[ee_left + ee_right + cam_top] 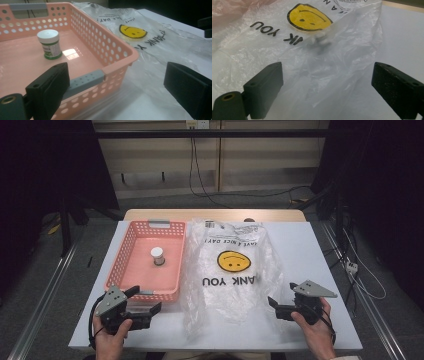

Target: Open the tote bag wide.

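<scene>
A clear plastic bag (231, 270) with a yellow smiley face and "THANK YOU" print lies flat in the middle of the white table (310, 250). Left of it stands a pink perforated basket (131, 270) holding a small white-capped jar (157, 255) with a green label (51, 48). My left gripper (147, 301) rests at the basket's near right corner, open, jaws straddling that corner (117, 62). My right gripper (282, 301) sits at the bag's near right edge, open, pointing at the bag (322, 62), nothing between its jaws.
The basket has grey handles at its far end (159, 224) and near end (85, 81). Cables (200, 175) run across the floor beyond the table. A bare strip of table lies right of the bag.
</scene>
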Motion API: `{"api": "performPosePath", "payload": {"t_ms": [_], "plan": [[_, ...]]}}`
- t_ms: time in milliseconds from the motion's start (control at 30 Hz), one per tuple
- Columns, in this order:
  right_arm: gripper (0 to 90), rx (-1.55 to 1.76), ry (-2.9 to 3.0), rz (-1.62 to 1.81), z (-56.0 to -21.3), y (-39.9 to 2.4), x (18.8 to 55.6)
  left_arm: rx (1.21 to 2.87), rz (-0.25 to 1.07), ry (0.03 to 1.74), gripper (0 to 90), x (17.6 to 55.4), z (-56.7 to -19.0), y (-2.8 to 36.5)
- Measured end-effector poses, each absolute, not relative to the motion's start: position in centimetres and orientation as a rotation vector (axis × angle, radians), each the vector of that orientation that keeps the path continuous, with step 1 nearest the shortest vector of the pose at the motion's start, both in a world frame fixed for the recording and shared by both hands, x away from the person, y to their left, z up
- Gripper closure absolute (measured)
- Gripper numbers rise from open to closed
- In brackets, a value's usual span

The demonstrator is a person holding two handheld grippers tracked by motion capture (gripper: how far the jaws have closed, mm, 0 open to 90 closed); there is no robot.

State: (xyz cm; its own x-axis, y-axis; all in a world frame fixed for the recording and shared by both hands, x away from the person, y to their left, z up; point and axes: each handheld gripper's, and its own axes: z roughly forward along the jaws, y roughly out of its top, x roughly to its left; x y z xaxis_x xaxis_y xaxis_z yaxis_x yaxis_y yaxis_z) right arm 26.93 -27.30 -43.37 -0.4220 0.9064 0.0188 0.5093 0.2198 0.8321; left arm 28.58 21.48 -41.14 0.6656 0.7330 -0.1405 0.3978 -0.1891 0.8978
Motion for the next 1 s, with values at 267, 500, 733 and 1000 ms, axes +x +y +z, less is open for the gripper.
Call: {"api": "performPosePath", "payload": {"t_ms": [267,500,733,1000], "plan": [[8.5,1.206,2.104,1.135,-42.3,-25.2,27.4,1.807,0.425,0.876,5.6,28.3,-41.0,21.5],[9.3,1.121,2.181,1.134,-40.8,-23.1,28.2,1.801,0.429,0.877,5.4,28.1,-40.9,21.6],[8.8,1.05,2.253,1.17,-39.6,-20.3,29.7,1.805,0.435,0.866,5.3,28.2,-40.9,21.6],[9.5,1.019,2.407,1.145,-39.7,-16.6,32.2,1.797,0.43,0.863,5.3,28.1,-40.8,21.7]]}}
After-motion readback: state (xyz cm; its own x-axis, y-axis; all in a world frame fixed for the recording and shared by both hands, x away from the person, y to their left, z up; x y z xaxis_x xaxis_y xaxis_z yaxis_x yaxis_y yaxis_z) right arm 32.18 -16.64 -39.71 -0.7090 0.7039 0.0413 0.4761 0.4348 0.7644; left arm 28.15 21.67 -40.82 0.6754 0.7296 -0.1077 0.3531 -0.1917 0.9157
